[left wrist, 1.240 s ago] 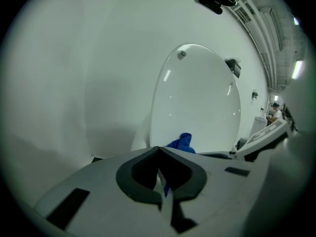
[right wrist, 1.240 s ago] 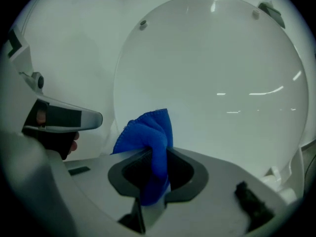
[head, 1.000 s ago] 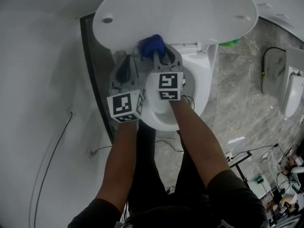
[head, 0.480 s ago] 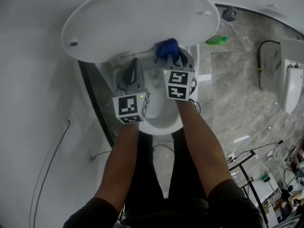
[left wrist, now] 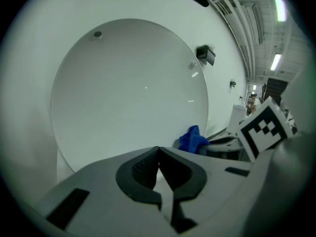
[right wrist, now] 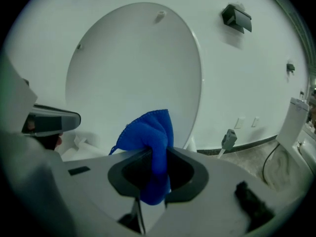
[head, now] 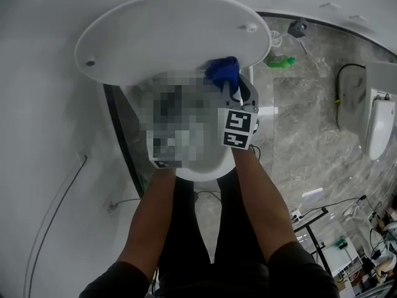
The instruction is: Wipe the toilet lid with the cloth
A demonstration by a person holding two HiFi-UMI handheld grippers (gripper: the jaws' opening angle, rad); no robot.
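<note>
Most of what surrounds me is white wall (head: 49, 135), with grey marbled floor (head: 310, 123) off to my right. Against that wall stands the toilet lid (head: 167, 36), raised upright, a broad white oval with two small bumpers near its top edge. It fills the left gripper view (left wrist: 128, 93) and takes up much of the right gripper view (right wrist: 138, 68). Below the lid sits the toilet bowl (head: 205, 169); only its front rim shows between my forearms.

My left gripper (left wrist: 158, 149) points at the lid's lower half. Its jaws are closed tight, pad against pad, with nothing between them.

My right gripper (head: 231, 82) is beside it and reaches toward the lid's lower right edge. Its jaws (right wrist: 157, 154) are clamped on the cloth (right wrist: 153, 137), a bunched blue rag that sticks up above the pads and hangs down below them. From my head the cloth (head: 223, 72) lies right at the lid's bottom rim, and from the left gripper it shows at the lid's lower right (left wrist: 193, 139). I cannot tell whether it presses on the lid or sits just short of it.

On the back of my right gripper the marker cube (head: 238, 128) faces up at me. A small green thing (head: 280, 59) lies on the floor by the wall.
</note>
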